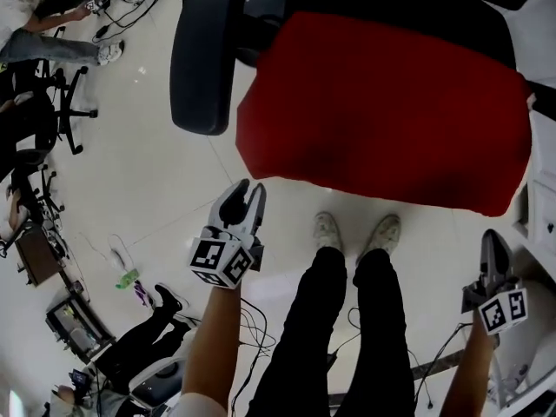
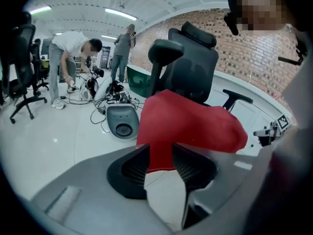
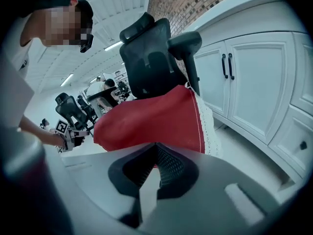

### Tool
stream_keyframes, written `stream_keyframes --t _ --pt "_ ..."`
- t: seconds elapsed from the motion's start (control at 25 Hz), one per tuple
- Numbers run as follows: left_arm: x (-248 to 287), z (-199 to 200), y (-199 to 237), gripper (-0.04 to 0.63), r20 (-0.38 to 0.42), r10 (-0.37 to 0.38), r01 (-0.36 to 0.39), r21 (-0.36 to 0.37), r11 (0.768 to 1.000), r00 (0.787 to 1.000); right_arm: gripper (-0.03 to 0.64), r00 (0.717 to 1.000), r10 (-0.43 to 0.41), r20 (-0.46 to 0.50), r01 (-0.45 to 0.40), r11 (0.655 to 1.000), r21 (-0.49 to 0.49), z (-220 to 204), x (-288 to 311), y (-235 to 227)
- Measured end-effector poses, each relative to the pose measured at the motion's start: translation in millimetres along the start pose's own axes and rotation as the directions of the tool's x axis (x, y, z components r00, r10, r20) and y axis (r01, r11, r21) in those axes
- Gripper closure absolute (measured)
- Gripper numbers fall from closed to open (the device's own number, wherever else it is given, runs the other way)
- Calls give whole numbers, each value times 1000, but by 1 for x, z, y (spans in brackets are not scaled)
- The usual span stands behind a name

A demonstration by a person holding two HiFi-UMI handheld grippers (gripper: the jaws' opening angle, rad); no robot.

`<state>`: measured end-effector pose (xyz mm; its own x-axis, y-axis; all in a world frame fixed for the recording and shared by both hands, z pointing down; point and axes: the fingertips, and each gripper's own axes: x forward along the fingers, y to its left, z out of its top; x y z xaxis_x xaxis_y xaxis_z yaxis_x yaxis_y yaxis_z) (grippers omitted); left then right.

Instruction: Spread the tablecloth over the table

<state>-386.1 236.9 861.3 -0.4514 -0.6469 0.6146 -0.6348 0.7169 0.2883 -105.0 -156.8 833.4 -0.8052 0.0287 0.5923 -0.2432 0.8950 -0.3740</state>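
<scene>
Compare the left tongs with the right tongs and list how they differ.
The left tongs stand open, with a clear gap between the jaws; the right tongs are shut, jaws meeting. In the head view the left tongs sit near the left corner of the red cloth, while the right tongs sit below its right corner, beside the white cabinet. Shared: both are empty and point toward the red cloth.

A black office chair [image 1: 204, 55] stands near white cabinets [image 3: 249, 82].
</scene>
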Motion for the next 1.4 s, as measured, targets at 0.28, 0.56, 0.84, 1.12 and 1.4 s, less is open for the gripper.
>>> stream_keyframes --t 0.28,0.56,0.84,1.12,1.4 --pt "29 -42 39 244 -117 -78 75 -28 997 990 609 999 5 -48 -6 1000 -28 -20 7 -3" --pt "54 -44 21 262 -180 -263 259 -45 965 948 609 996 -3 -89 -1 999 -45 -33 2 -7" --pt "50 -45 14 529 -186 -296 284 -90 955 937 610 996 -6 -93 5 1000 -19 -39 2 -2" --pt "11 -30 17 565 -197 -253 239 -92 967 947 609 996 -36 -87 35 999 -4 -50 5 -20" --pt "6 -38 14 565 -199 -230 210 -118 971 953 251 993 -73 -89 76 997 34 -48 15 -64"
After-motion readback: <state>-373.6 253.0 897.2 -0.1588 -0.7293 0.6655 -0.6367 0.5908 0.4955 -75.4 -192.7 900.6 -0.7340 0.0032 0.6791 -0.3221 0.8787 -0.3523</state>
